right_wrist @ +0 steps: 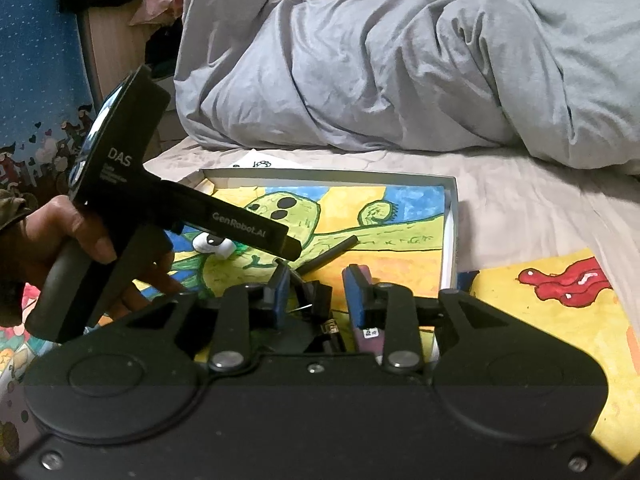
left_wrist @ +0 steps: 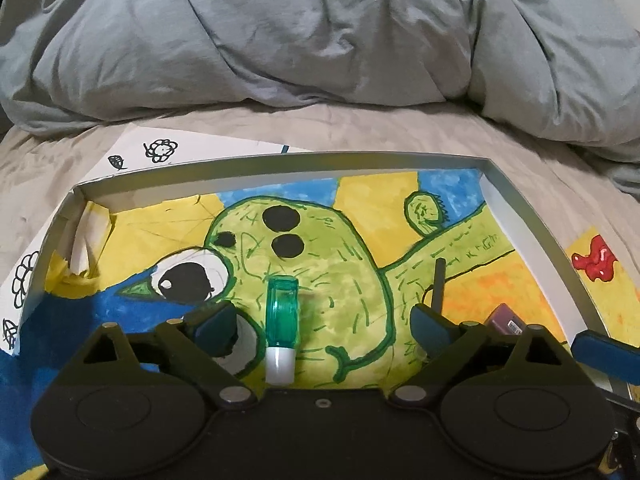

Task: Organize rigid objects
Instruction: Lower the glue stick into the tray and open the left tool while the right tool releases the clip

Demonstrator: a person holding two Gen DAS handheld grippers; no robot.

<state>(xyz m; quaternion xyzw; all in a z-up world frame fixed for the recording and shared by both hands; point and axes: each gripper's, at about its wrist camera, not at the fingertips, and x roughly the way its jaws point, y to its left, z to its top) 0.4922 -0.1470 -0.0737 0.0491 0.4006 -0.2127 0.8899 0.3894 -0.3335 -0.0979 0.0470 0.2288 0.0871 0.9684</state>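
A shallow white box [left_wrist: 280, 162] lined with a painted green creature lies on the bed. My left gripper [left_wrist: 324, 322] hovers over it, open wide. A green see-through tube with a white cap [left_wrist: 281, 316] lies on the box floor between its fingers, touching neither. A thin black stick [left_wrist: 439, 280] and a purple block [left_wrist: 505, 319] lie to the right. My right gripper [right_wrist: 318, 292] is open low over the box's [right_wrist: 328, 172] near right part, with a small black object [right_wrist: 314, 304] in the gap and the purple block [right_wrist: 370, 338] under its right finger.
A rumpled grey duvet [left_wrist: 320, 40] is piled behind the box on a beige sheet [right_wrist: 520, 208]. Painted paper sheets [right_wrist: 552, 280] lie under and beside the box. A hand [right_wrist: 60, 236] holds the left gripper's handle at the left, near a blue patterned wall [right_wrist: 36, 60].
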